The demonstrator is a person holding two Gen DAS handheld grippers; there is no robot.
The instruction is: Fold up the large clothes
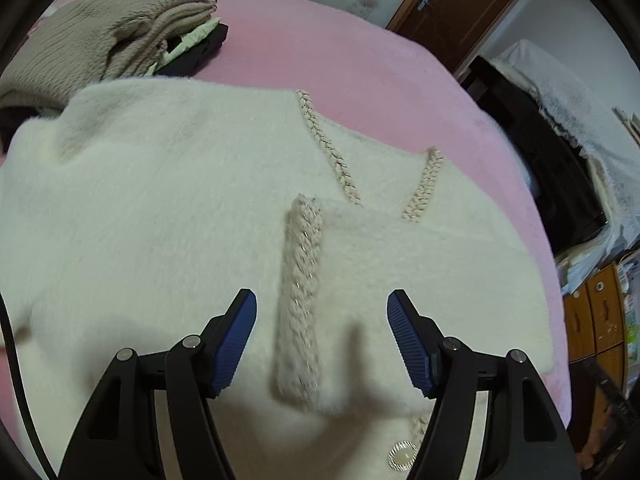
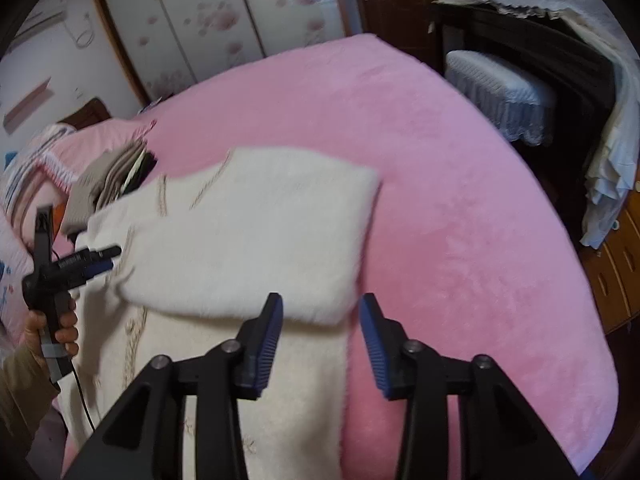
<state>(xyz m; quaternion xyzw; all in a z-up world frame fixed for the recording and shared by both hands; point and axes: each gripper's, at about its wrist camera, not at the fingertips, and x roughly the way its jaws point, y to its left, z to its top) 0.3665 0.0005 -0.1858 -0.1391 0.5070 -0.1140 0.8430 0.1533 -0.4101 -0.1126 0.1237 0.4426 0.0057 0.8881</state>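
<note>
A cream fluffy cardigan [image 1: 160, 200] with braided beige trim lies spread on the pink bed [image 1: 360, 64]. One sleeve is folded across its front, and the braided cuff [image 1: 300, 300] lies in the gap between my left gripper's [image 1: 322, 300] blue pads without touching either one. That gripper is open. In the right wrist view the cardigan [image 2: 248, 240] shows its sleeve folded over, and my right gripper [image 2: 320, 304] hangs open just above the sleeve's near edge, holding nothing. The left gripper [image 2: 106, 258] appears there at the cardigan's left side, held by a person's hand [image 2: 60, 328].
A stack of folded clothes [image 1: 100, 40] with a beige knit on top sits at the bed's far left, next to patterned pillows [image 2: 24, 200]. A dark cabinet under lace cloth [image 1: 560, 140], a covered stool [image 2: 500, 92] and wooden drawers [image 1: 596, 312] stand beyond the bed's right edge.
</note>
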